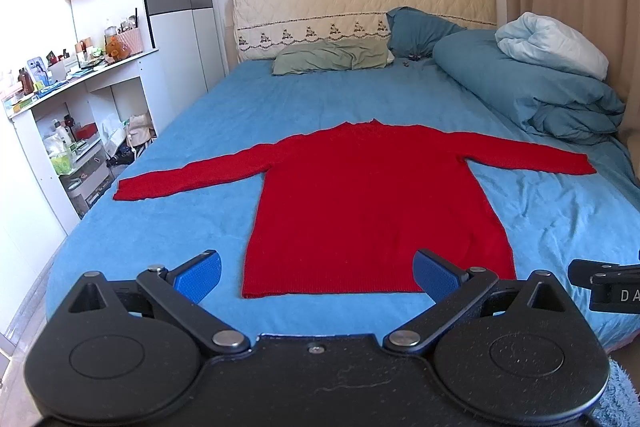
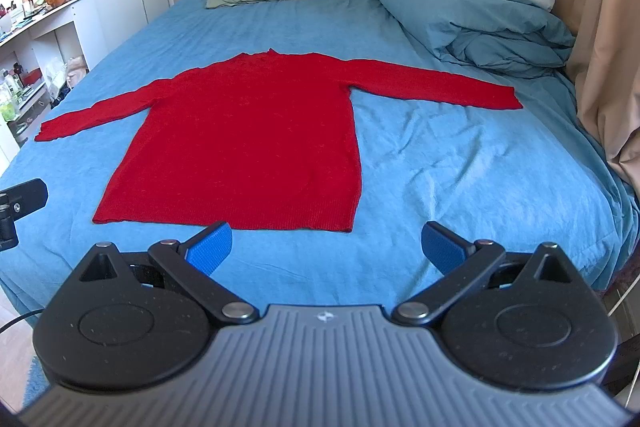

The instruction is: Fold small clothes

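Both grippers, left (image 1: 316, 277) and right (image 2: 326, 247), hover with jaws spread wide and empty just short of the sweater (image 1: 372, 211) hem on the bed (image 1: 168, 227).

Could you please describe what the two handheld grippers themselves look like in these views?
Both are black, with round pivot discs, metal rivets and angled linkage arms ending in blue textured fingers. The left gripper has a flat, scuffed black body; the right gripper has a grey ribbed top with a small emblem.
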A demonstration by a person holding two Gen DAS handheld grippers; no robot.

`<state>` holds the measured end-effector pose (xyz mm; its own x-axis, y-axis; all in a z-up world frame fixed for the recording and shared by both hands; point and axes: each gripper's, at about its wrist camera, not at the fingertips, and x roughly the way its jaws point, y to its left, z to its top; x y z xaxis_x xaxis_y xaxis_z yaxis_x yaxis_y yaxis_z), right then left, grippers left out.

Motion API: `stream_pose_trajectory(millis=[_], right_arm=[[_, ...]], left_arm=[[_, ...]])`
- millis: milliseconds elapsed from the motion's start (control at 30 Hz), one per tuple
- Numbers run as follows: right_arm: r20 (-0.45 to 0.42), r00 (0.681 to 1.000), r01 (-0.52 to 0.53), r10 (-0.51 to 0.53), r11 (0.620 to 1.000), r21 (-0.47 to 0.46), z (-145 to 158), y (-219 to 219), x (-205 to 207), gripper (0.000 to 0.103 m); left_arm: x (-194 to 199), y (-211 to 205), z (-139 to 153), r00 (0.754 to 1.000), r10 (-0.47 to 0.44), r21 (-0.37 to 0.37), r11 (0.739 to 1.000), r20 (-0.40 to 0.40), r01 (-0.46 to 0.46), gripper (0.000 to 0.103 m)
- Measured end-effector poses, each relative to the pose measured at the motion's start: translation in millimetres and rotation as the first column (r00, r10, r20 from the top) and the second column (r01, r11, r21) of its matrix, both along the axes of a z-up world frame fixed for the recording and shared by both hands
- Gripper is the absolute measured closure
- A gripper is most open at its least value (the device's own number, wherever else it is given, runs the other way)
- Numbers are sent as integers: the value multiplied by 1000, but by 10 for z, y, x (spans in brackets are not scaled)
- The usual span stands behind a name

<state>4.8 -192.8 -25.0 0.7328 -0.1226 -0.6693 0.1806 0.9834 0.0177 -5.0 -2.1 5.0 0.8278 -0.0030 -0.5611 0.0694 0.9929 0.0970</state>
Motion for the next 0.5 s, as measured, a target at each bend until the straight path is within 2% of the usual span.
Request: stream_pose_trajectory(millis=[500], right_arm=[[1,1000,0,0,1000,-2,-6,4,5,0]], left_arm=[[-3,2,1,1000,-1,0,1000,7,1,0]])
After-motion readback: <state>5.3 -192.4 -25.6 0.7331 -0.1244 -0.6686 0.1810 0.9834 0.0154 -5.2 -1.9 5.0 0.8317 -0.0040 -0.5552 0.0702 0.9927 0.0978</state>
